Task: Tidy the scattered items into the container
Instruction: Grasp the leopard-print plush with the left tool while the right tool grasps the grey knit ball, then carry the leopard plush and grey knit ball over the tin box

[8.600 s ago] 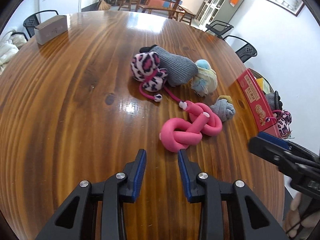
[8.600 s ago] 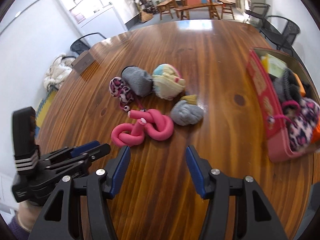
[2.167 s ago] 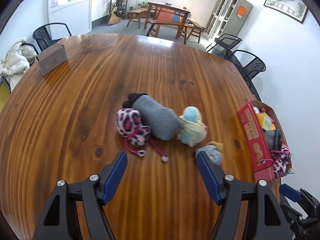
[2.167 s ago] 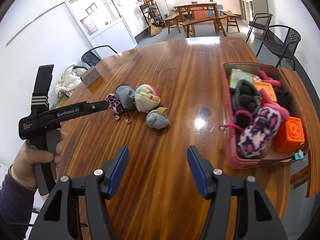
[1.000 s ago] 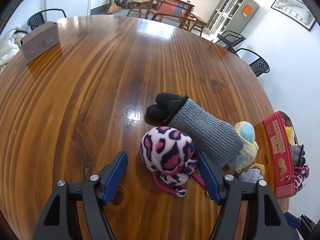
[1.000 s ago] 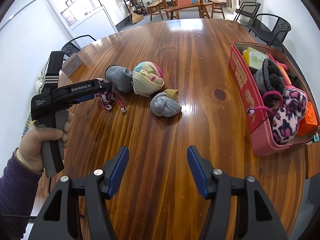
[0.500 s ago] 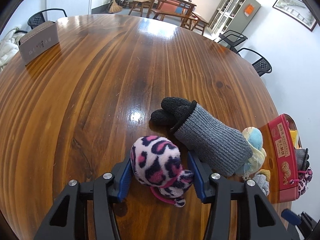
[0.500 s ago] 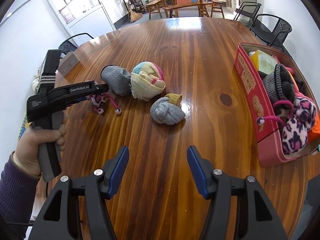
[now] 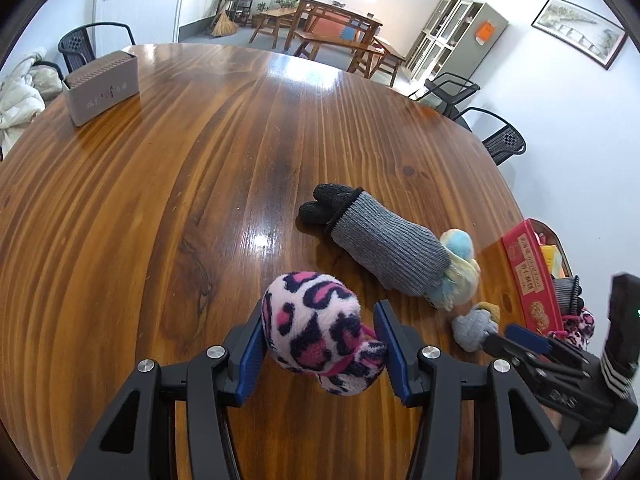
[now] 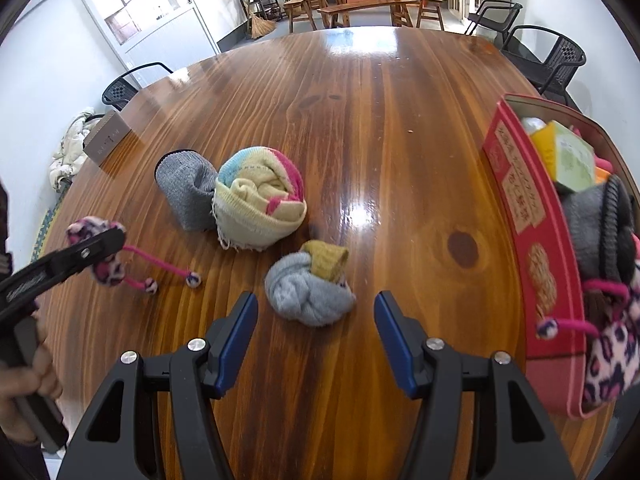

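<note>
My left gripper (image 9: 320, 336) is shut on a pink leopard-print fuzzy pouch (image 9: 316, 328) and holds it just above the table; the pouch also shows in the right wrist view (image 10: 100, 248), its pink cords trailing on the wood. My right gripper (image 10: 316, 332) is open and empty, just short of a grey and mustard sock ball (image 10: 308, 284). A grey knit glove (image 9: 384, 252) and a pastel striped sock bundle (image 10: 260, 204) lie behind it. The red container (image 10: 532, 236) stands at the right, holding several items.
A grey-brown box (image 9: 102, 86) stands at the table's far left. Black chairs (image 10: 548, 56) ring the round wooden table (image 9: 160, 184). The container holds another leopard pouch (image 10: 612, 352), a grey glove and a yellow-green box.
My left gripper has closed on the leopard pouch and lifted it slightly. My right gripper has moved closer to the grey and mustard sock ball, still open.
</note>
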Motion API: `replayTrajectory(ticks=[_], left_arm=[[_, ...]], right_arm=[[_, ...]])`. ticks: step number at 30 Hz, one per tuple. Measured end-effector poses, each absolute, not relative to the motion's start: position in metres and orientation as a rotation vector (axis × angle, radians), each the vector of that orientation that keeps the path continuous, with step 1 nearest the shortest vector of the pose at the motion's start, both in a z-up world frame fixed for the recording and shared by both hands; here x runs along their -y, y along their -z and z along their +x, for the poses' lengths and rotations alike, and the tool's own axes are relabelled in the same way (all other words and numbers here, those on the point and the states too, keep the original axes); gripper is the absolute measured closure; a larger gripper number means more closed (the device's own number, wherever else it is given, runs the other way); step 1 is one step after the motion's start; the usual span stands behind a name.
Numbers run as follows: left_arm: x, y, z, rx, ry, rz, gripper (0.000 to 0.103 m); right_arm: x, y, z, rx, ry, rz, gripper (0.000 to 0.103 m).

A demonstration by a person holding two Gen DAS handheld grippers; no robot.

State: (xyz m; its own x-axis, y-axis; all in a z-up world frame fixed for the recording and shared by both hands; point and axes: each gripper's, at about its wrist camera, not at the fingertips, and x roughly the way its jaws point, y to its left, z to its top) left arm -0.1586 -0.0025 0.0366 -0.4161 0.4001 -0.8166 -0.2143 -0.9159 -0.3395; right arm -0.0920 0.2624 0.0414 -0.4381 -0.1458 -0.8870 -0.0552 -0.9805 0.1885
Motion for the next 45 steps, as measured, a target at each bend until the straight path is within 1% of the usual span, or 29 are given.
replayTrajectory(ticks=[4, 6, 10, 14, 20, 27, 31, 38, 45], left_arm=[[-0.003, -0.046, -0.147, 0.254, -2.365, -1.422, 0.05], [-0.002, -0.051, -0.139, 0.252, -2.371, -1.413, 0.05], [-0.005, -0.066, -0.126, 0.241, -2.387, -1.39, 0.05], [-0.009, -0.084, -0.117, 0.223, -2.399, -1.359, 0.05], [-0.044, -0.108, -0.104, 0.201, -2.38, -1.299, 0.05], [-0.115, -0.132, -0.084, 0.152, -2.316, -1.229, 0.05], [-0.159, -0.144, -0.077, 0.115, -2.276, -1.197, 0.05], [-0.244, -0.167, -0.08, 0.065, -2.205, -1.128, 0.05], [-0.316, -0.176, -0.105, 0.026, -2.182, -1.087, 0.05]], right_arm=[[-0.256, -0.03, -0.104, 0.258, 2.577, 1.682, 0.039], [-0.255, -0.025, -0.106, 0.246, 2.56, 1.704, 0.047], [-0.256, -0.028, -0.099, 0.241, 2.569, 1.699, 0.049], [-0.263, -0.042, -0.081, 0.272, 2.581, 1.645, 0.049], [-0.288, -0.081, -0.048, 0.328, 2.625, 1.522, 0.049], [-0.345, -0.127, -0.009, 0.401, 2.721, 1.389, 0.049], [-0.383, -0.143, 0.015, 0.436, 2.801, 1.35, 0.049], [-0.456, -0.157, 0.043, 0.529, 2.874, 1.328, 0.049], [-0.498, -0.154, 0.049, 0.613, 2.905, 1.319, 0.049]])
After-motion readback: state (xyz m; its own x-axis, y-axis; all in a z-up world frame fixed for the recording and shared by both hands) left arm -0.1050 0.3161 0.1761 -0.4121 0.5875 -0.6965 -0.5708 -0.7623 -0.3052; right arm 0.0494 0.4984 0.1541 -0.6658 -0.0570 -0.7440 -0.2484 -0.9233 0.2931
